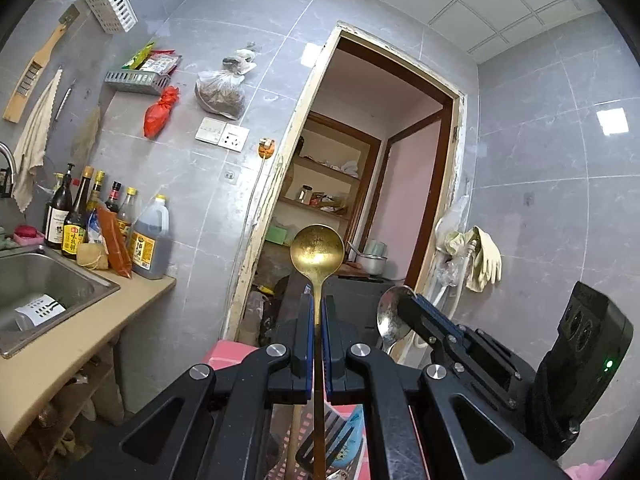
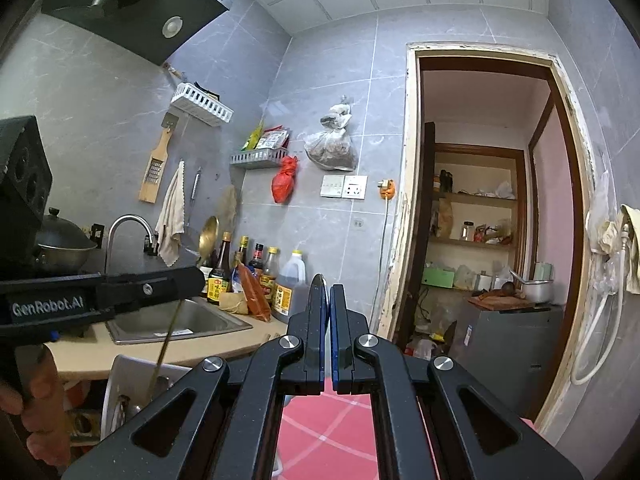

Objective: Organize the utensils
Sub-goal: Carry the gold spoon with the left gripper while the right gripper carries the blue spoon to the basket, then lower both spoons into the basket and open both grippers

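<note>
Steel spoon (image 1: 390,316) (left view only)

Two spoons: one gold (image 1: 317,249), one silver (image 1: 391,312). Two grippers, left (image 1: 318,312) and right (image 2: 329,300). One sink (image 1: 44,280). Two wall baskets: white (image 1: 110,2), grey (image 1: 136,82). One grater (image 1: 34,68).

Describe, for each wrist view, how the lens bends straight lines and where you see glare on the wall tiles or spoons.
Left wrist view: the door frame bows strongly, corners go black, bright patches glare on the wall tiles, and the gold spoon shows a hot spot. Right wrist view: the door frame curves less, ceiling lines bend, tile glare is slight, the silver spoon shows edge-on.
</note>
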A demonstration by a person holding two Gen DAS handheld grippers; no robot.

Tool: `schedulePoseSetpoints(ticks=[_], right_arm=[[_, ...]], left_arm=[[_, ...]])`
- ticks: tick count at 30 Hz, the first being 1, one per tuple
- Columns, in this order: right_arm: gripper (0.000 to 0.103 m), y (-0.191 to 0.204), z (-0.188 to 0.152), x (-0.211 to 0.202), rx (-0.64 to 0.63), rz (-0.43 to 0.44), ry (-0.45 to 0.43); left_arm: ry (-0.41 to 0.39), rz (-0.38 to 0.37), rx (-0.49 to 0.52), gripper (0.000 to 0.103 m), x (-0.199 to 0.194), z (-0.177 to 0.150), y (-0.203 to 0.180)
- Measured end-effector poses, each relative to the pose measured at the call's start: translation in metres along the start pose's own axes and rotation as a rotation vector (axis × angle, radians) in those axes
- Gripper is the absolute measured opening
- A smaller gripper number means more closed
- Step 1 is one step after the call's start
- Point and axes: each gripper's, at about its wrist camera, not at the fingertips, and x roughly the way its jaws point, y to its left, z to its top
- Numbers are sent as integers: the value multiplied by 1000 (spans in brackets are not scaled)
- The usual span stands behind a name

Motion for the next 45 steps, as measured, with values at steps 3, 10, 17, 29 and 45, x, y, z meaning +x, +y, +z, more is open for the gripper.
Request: schedulePoseSetpoints(ticks=[3, 10, 17, 29, 45], right_arm=[[3, 0, -4, 2, 9, 6, 5], [3, 1, -14, 6, 20, 27, 25], [3, 1, -22, 5, 26, 51, 43], [3, -3, -30, -3, 51, 118, 79], [6, -13, -38, -7, 152, 185, 145]], left_arm=[[-2, 5, -9, 4, 2, -6, 3], [13, 9, 16, 4, 6, -17, 0], [25, 22, 15, 6, 3, -27, 6], [100, 32, 45, 10, 1, -26, 5], [131, 50, 21, 47, -21, -20, 12]])
